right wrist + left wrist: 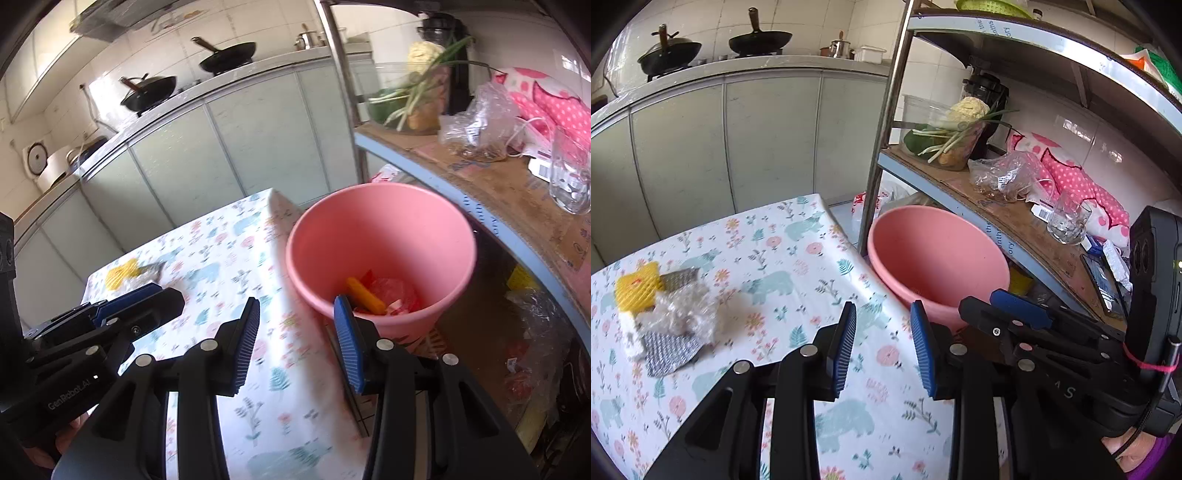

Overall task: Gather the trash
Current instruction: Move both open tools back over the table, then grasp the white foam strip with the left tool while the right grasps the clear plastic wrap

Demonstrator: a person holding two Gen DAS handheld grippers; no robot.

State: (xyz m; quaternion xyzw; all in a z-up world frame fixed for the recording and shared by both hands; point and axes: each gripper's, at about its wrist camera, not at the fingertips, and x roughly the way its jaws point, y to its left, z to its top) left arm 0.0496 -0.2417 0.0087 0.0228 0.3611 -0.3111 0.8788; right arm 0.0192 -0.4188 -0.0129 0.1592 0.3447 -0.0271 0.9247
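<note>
Left claw: we see our left claw [882,347] over the floral-clothed bench [783,251], pads parted with only cloth showing between them, so it carries nothing.
Right claw: our right claw [295,339] hangs at the bench's edge just beside the pink bucket [384,206], jaws apart and empty; the bucket's near rim shows past its right finger.
Trash pile: the remaining trash sits well apart from both claws, toward the far left of the bench.
How the pile looks: a yellow foam net [637,286], a wad of clear crinkled plastic wrap [679,314], two silvery blister sheets [670,352] and a white scrap at the pile's left, all touching or overlapping in one loose heap.
How it will handle: we judge it light and springy, likely to come apart piece by piece unless pinched low.
Bucket contents: an orange stick-shaped piece [365,295] and red crumpled wrapper [395,290] lie at the bottom.
Why the bucket stands there: it sits below the bench's edge, beside the shelf rack [1015,221], we think so that scraps can be dropped straight in from the bench.
Stage: we judge some trash binned, the heap not yet collected.
</note>
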